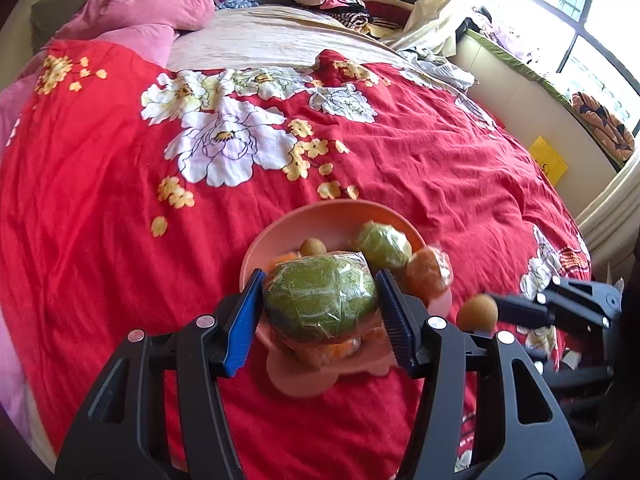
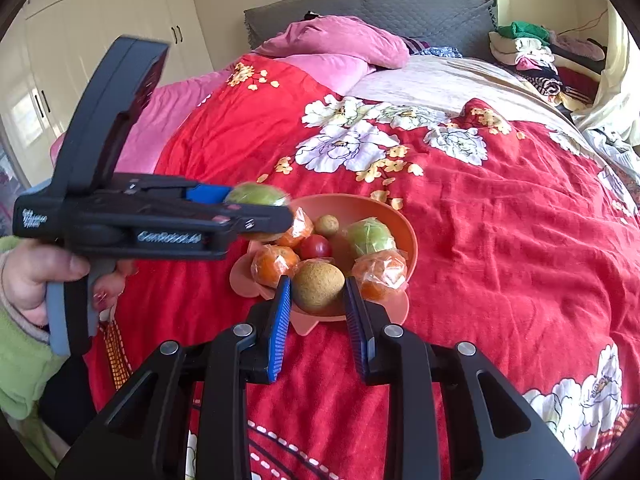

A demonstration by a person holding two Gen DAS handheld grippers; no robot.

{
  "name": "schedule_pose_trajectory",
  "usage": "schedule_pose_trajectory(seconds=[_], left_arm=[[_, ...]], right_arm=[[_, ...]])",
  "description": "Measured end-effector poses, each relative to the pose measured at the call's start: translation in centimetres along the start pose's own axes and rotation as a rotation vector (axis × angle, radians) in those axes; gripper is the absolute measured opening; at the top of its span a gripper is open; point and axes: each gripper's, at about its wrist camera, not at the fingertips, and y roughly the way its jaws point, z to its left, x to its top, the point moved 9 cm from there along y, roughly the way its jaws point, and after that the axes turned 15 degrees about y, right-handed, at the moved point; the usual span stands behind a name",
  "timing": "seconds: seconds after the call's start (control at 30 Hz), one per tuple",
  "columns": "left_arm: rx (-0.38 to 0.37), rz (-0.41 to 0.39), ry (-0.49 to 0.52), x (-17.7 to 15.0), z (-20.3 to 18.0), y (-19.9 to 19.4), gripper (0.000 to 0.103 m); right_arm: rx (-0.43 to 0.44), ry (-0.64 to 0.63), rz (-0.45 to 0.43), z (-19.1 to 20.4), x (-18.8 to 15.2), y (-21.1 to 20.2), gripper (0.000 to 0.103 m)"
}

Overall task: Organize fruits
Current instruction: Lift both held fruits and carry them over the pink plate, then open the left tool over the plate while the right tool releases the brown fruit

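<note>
Meanwhile, my left gripper (image 1: 320, 300) had its jaws clamped on a wrapped green fruit (image 1: 320, 300) and my right gripper (image 2: 318, 290) on a brown fruit (image 2: 318, 286), both above the pink bowl (image 2: 408, 232) holding wrapped oranges (image 2: 274, 264), a tomato (image 2: 316, 247) and another green fruit (image 2: 370, 236).

the bowl (image 2: 404, 232) is crowded: wrapped oranges (image 2: 380, 274) block its near rim at 5 o'clock, a green fruit (image 2: 370, 236) fills 2 o'clock. open red quilt (image 2: 500, 240) lies from 12 to 4 o'clock. the left gripper (image 2: 256, 216) bars the 9 o'clock side.
</note>
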Motion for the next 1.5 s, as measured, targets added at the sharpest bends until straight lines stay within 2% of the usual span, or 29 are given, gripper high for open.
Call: schedule_pose_trajectory(seconds=[0.4, 0.93, 1.03, 1.5], left_arm=[[-0.012, 0.030, 0.011, 1.4, 0.4, 3.3, 0.048], [-0.015, 0.026, 0.023, 2.2, 0.4, 4.1, 0.048], [-0.013, 0.026, 0.024, 2.3, 0.3, 4.3, 0.048], [-0.009, 0.027, 0.020, 2.5, 0.4, 4.6, 0.050]], right_arm=[[0.004, -0.009, 0.031, 0.0, -0.7, 1.7, 0.026], [-0.042, -0.024, 0.035, -0.6, -1.1, 3.3, 0.026], [-0.040, -0.021, 0.029, -0.7, -1.0, 3.1, 0.034], [-0.019, -0.012, 0.019, -0.4, -1.2, 1.3, 0.039]])
